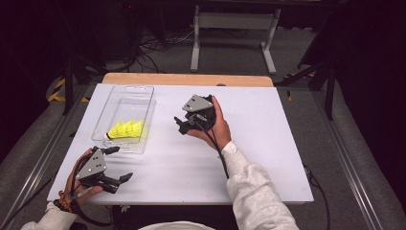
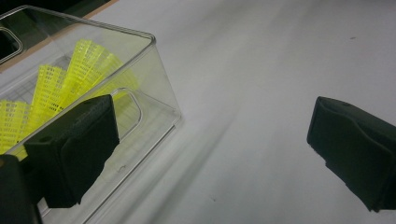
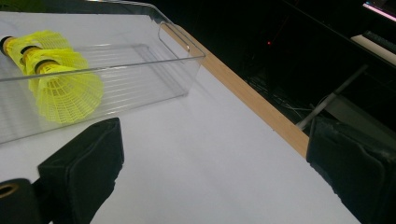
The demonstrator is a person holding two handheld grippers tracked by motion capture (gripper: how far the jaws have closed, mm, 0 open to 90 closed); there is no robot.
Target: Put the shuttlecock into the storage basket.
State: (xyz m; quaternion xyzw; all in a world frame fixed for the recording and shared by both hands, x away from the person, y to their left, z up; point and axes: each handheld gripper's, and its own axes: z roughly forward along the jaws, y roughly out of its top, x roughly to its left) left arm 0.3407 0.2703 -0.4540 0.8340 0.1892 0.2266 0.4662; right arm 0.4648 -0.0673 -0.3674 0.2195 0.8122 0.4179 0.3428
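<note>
On the left half of the white table (image 1: pixel 268 143) lies a clear plastic bin (image 1: pixel 125 117), long and shallow, and everything else is best placed from it. Inside the bin, at its end nearer the person, lie yellow shuttlecocks (image 1: pixel 127 129) bunched together on their sides; the right gripper view shows their dark-banded tips (image 3: pixel 14 46) pointing away from that gripper and the open mesh skirts (image 3: pixel 70 95) toward it. The left gripper (image 1: pixel 117 165) sits just beside the bin's near corner, held in the left hand (image 1: pixel 79 184) close to the table's front edge. Its jaws stand wide apart with nothing between them; in the left gripper view one finger (image 2: pixel 74 149) overlaps the bin's clear wall (image 2: pixel 154 88) and the shuttlecocks (image 2: pixel 60 88) lie behind that wall, beyond the finger, while the other finger (image 2: pixel 355 144) stands over bare table well away from the bin. The right gripper (image 1: pixel 184 123) is to the bin's right, near but apart from it, held in the right hand (image 1: pixel 215 127) and pointed toward the bin. Its jaws are also spread wide and empty; in its own view the bin (image 3: pixel 177 60) and shuttlecocks lie beyond one finger (image 3: pixel 88 163), apart from it, and the other finger (image 3: pixel 355 163) sits at the table's wooden far edge (image 3: pixel 252 100).
</note>
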